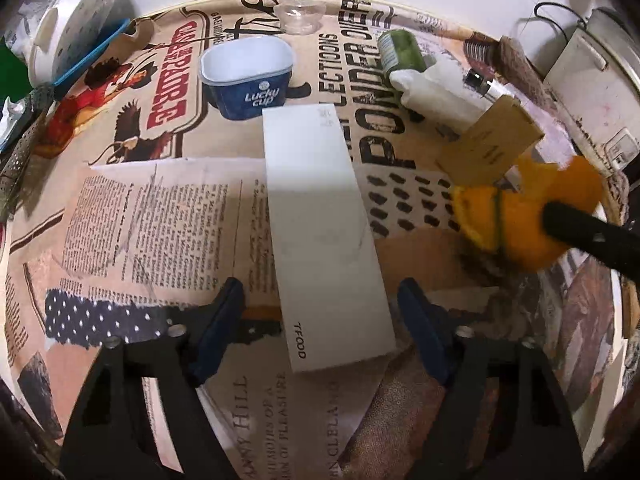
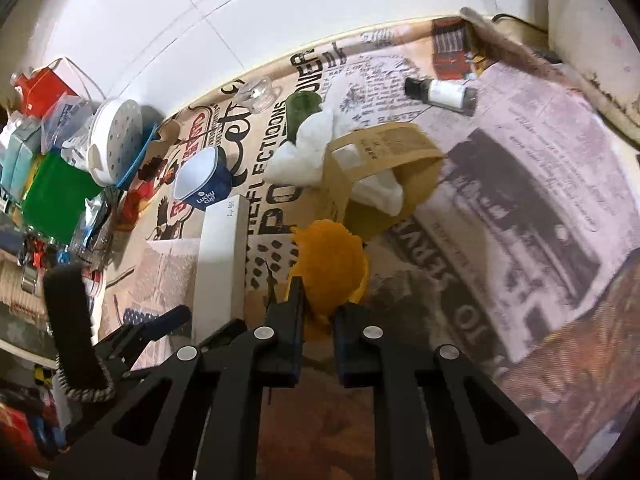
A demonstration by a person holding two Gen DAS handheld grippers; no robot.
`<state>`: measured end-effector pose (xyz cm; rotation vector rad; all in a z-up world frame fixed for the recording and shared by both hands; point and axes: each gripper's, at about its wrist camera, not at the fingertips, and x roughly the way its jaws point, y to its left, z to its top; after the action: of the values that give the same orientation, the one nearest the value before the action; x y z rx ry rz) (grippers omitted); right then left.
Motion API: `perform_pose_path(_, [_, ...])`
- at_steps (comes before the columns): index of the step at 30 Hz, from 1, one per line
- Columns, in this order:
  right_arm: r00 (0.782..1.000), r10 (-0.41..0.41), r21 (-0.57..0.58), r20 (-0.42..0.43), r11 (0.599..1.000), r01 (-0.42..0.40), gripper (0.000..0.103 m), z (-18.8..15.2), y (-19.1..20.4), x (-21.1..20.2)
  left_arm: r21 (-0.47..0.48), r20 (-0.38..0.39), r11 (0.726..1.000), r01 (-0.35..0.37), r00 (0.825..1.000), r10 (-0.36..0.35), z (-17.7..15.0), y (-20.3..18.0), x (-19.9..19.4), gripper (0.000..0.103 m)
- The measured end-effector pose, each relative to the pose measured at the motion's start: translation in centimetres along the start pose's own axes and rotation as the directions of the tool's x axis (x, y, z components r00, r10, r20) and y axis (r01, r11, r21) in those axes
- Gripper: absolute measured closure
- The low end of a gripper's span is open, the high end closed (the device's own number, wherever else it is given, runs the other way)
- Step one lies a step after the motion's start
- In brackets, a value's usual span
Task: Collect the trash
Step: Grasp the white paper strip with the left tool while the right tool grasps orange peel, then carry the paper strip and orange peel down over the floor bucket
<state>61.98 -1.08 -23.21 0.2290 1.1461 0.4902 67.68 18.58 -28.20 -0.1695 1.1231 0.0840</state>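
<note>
The right gripper (image 2: 318,308) is clamped on an orange peel (image 2: 330,262), low in the centre of the right wrist view — its two blue-padded fingers (image 2: 294,320) pinch the near edge of the peel, which fans out above them. In the left wrist view the same peel (image 1: 516,220) sits at the right edge, with a black finger of the right gripper reaching in over it.

The left gripper (image 1: 320,312) stands fairly wide, its fingers on either side of the near end of a long white box (image 1: 320,224) that lies lengthwise on the desk (image 1: 168,216); the pads appear not to touch the box. The box bears the printed letters "TFOOD" near its lower end.

The desk is covered in a newspaper-print cloth. Beyond the white box, toward the upper centre of the left wrist view, stands a blue and white "Lucky cup" tub (image 1: 250,76), tipped toward the camera — behind it a small clear plastic cup (image 1: 300,16). To the right lie a green jar (image 1: 400,52) on its side, a crumpled white tissue (image 1: 432,92) just beside it, and a brown cardboard sleeve (image 1: 496,140) next to the peel. A small dark-capped bottle (image 2: 440,94) lies in the upper right of the right wrist view.
</note>
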Motion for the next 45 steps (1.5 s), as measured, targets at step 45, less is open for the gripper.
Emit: perform_pose_path(45, [0.980, 0.055, -0.121, 0.191, 0.992, -0.032, 0.092, -17.3, 3.5, -16.7, 0.023, 0.308, 0.999, -0.045, 0.951, 0.035, -22.3, -3.7, -22.2, 0.053])
